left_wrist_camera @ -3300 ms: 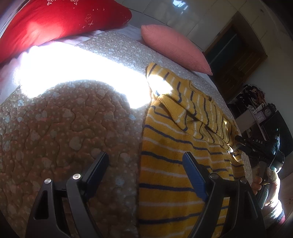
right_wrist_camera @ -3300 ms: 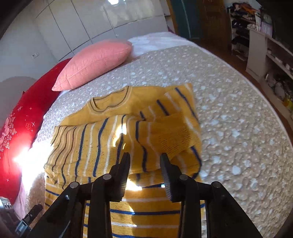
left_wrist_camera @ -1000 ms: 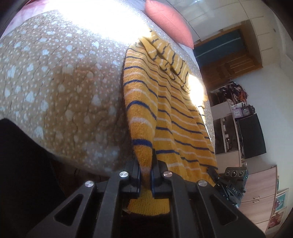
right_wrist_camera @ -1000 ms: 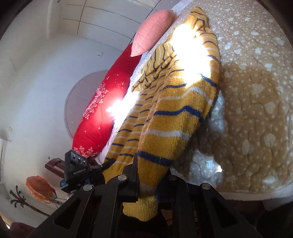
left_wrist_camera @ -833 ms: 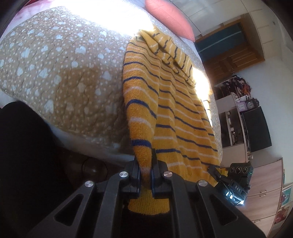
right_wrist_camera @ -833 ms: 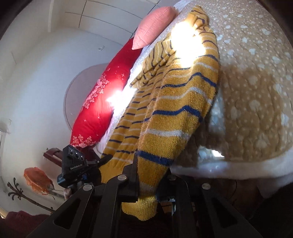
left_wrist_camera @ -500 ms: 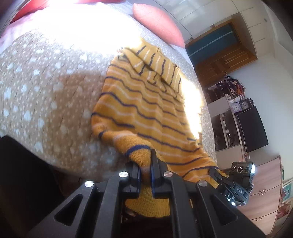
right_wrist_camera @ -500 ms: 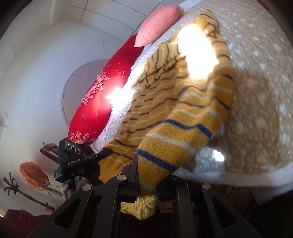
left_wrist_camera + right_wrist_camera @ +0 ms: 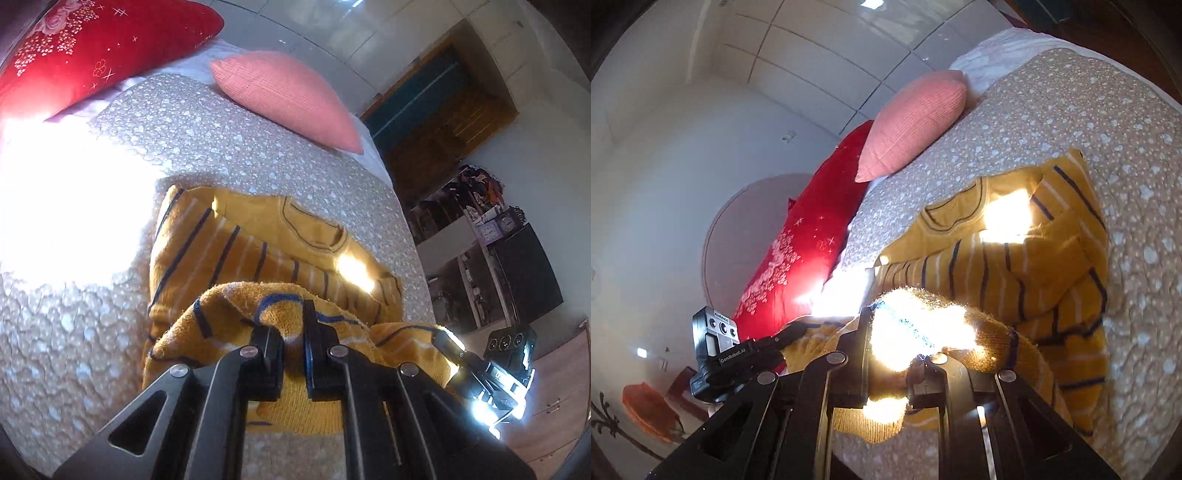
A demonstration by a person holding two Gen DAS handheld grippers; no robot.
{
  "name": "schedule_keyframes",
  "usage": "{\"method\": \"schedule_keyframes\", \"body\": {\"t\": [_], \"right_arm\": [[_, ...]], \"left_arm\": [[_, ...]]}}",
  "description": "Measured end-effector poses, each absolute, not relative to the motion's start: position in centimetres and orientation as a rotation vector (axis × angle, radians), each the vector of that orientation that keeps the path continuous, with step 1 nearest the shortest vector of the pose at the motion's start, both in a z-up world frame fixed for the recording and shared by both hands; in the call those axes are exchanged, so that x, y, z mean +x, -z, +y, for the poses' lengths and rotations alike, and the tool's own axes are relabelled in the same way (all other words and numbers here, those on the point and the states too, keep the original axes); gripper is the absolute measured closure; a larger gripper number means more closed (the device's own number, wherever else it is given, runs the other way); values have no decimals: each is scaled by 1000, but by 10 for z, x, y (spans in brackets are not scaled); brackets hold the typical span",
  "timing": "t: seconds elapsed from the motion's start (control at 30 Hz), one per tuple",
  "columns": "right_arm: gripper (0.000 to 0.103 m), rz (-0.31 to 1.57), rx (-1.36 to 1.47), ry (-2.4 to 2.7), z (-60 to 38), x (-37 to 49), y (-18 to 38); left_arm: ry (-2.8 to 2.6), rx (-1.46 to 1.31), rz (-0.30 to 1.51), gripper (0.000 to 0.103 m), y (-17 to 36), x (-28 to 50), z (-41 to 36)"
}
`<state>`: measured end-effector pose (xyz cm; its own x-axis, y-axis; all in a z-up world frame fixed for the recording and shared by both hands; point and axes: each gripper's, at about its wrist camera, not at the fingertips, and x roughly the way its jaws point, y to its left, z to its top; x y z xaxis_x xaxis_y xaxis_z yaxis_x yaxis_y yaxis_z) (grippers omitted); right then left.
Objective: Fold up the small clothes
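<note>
Fig.: Both grippers pinch the fuzzy hem of a knit sweater [image 9: 236,254] over the bed.
L gripper [image 9: 293,354] & R gripper [image 9: 897,369]: black jaws pressed onto thick mustard knit w/ navy and white stripes; hem arches above the body, which lies flat, ribbed round collar uppermost, on a quilted beige bedspread [image 9: 240,147] w/ pale specks. Beyond: ribbed pink pillow [image 9: 284,96], glossy red embroidered pillow [image 9: 92,48].

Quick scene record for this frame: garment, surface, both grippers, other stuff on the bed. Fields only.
garment: yellow striped sweater, bottom hem lifted above its upper part, neckline toward the pillows
surface: dotted bedspread
left gripper: shut on the hem
right gripper: shut on the hem
other: pink pillow, red pillow at the head of the bed
</note>
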<state>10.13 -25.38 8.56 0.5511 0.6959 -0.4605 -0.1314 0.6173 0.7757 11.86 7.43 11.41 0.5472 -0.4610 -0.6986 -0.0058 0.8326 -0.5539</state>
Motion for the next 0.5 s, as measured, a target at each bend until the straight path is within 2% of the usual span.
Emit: {"method": "schedule_keyframes", "body": {"t": [0.17, 0.27, 0.5], "right_arm": [[86, 950, 744, -459, -257, 155, -54], [83, 1003, 835, -440, -268, 182, -29], [76, 1000, 1065, -471, -288, 226, 3]], "left_arm": [[227, -512, 1048, 95, -83, 166, 66], [221, -598, 1083, 94, -64, 188, 75], [263, -921, 1060, 72, -33, 215, 116]]}}
